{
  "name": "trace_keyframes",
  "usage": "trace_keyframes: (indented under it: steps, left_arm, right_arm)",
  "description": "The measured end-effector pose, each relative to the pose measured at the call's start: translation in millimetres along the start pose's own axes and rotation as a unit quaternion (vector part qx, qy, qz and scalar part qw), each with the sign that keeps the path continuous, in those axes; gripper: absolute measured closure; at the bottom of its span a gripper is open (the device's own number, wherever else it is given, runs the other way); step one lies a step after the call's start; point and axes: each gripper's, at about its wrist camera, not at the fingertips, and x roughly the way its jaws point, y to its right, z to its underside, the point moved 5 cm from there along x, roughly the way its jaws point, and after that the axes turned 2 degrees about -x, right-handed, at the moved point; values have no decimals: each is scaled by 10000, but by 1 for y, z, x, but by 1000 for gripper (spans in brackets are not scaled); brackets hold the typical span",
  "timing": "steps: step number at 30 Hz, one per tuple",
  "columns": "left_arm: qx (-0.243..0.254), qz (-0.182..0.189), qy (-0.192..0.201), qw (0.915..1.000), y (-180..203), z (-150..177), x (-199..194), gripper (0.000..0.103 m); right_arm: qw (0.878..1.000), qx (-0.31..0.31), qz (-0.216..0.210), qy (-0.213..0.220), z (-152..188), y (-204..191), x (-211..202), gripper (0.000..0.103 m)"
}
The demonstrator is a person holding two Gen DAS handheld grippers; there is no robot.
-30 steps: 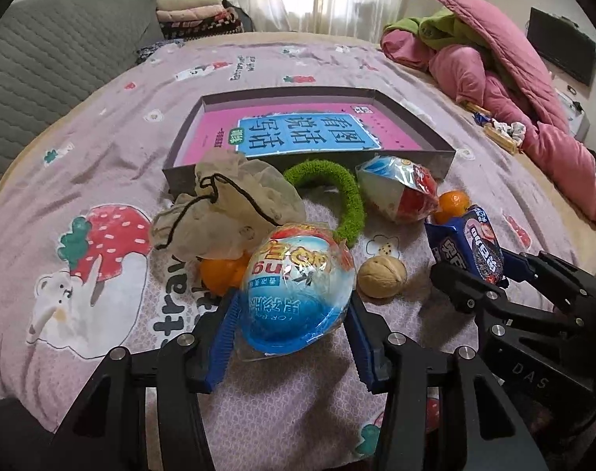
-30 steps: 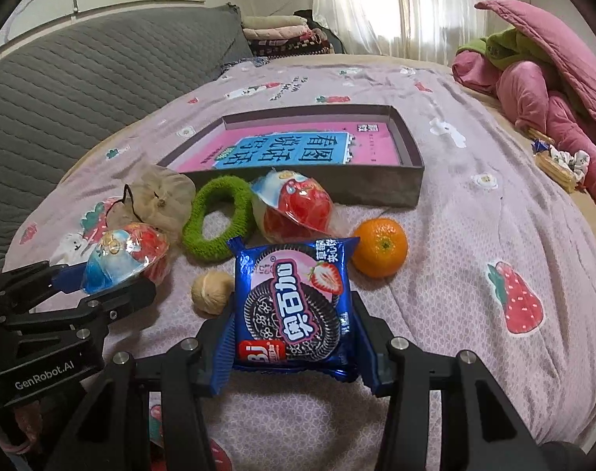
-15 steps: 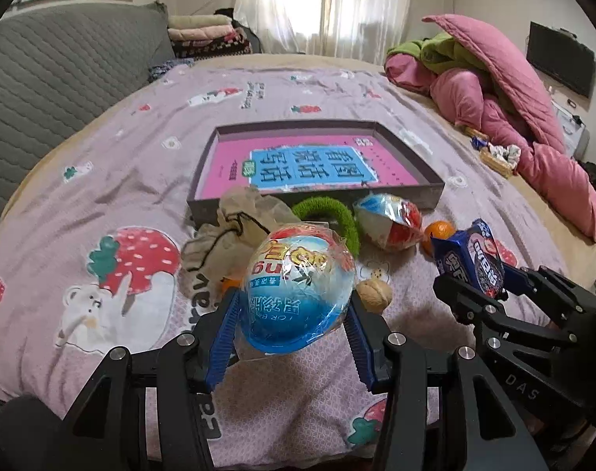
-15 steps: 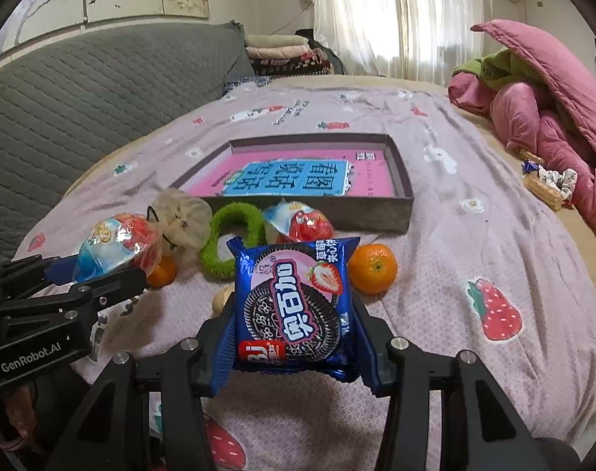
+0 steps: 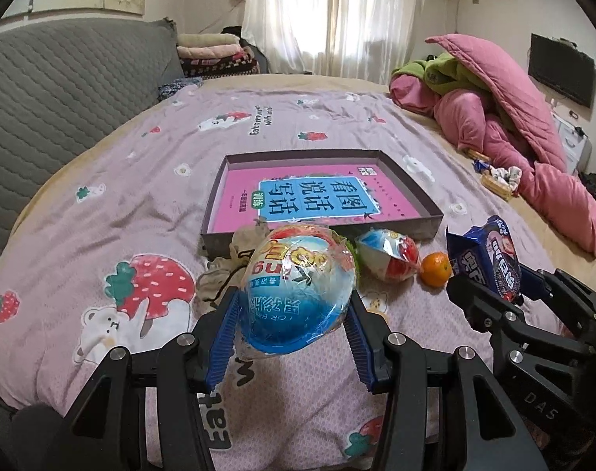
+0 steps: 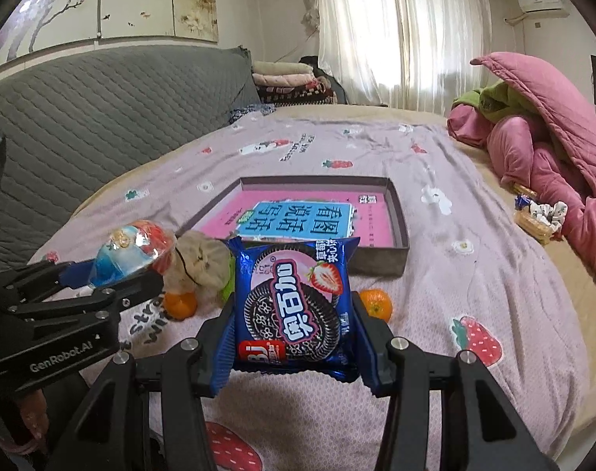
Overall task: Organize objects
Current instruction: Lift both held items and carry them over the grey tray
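right tongs (image 6: pixel 294 322) grip cookie packet (image 6: pixel 296 302) | left tongs (image 6: pixel 113 274) grip jelly cup (image 6: pixel 135 251)

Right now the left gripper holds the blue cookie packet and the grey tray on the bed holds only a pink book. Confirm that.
Not quite. The left gripper is shut on the plastic-wrapped toy ball, as the left wrist view shows; the blue cookie packet sits in the right gripper. The grey tray does hold only the pink book.

Home bedrm: bed w/ strawberry sheet (image 5: pixel 148 212), pink quilt (image 6: pixel 553 149), curtains (image 5: pixel 337 15).
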Motion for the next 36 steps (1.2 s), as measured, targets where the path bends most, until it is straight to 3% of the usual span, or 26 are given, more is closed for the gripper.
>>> trace_keyframes:
  steps: [10, 24, 36]
  left_arm:
    - [17, -57, 68, 10000, -3, -15, -2, 50]
    - [79, -221, 310, 9992, -4, -63, -20, 50]
    - [58, -111, 366, 9993, -10, -102, 13, 50]
  right_arm:
    - [9998, -137, 87, 101, -17, -2, -10, 52]
    - [9986, -317, 231, 365, -73, -6, -27, 52]
    - [9984, -296, 251, 416, -106, 8, 2, 52]
